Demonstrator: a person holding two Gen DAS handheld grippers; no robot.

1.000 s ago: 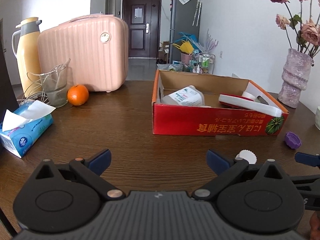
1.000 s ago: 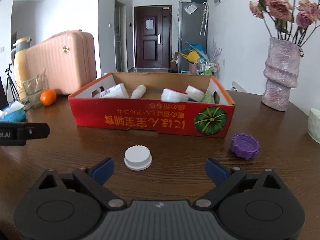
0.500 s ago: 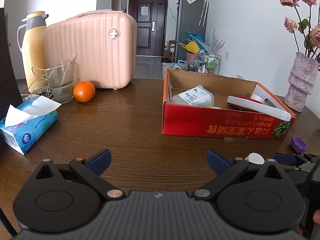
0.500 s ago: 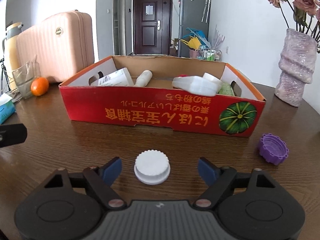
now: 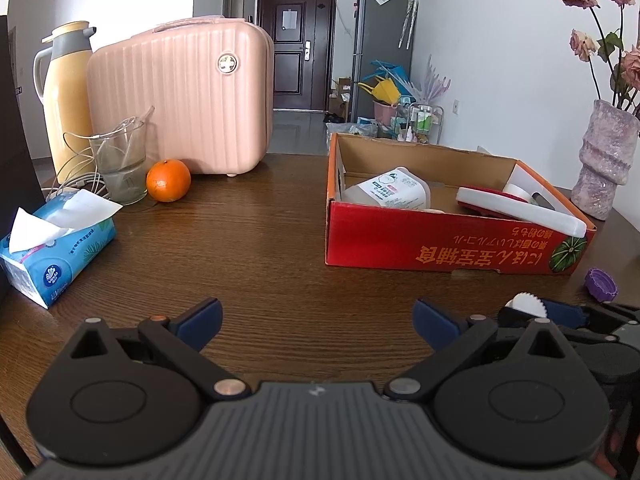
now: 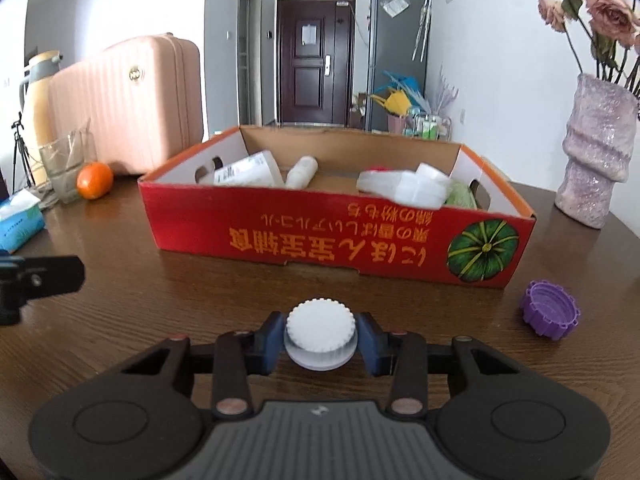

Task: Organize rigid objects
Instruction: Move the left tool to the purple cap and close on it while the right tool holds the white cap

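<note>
On the dark wooden table [image 6: 160, 300], right tongs [image 6: 320, 338] clamp the white cap [image 6: 320, 330]; left tongs [image 5: 318, 318] gape empty.

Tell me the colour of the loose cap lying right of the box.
Purple, ridged around its edge; clearest in the right wrist view.

The red cardboard box [image 6: 340, 240] bears yellow East Asian characters along its near wall, printed upside down as seen from both wrist cameras, with a green pumpkin picture [image 6: 483, 252] at the right end; the single characters cannot be made out with certainty. The blue tissue pack [image 5: 56, 256] carries a round white-and-blue brand mark and a line of small print too fine to read. The white plastic container [image 5: 390, 192] lying in the box has a printed label with small illegible text.
</note>
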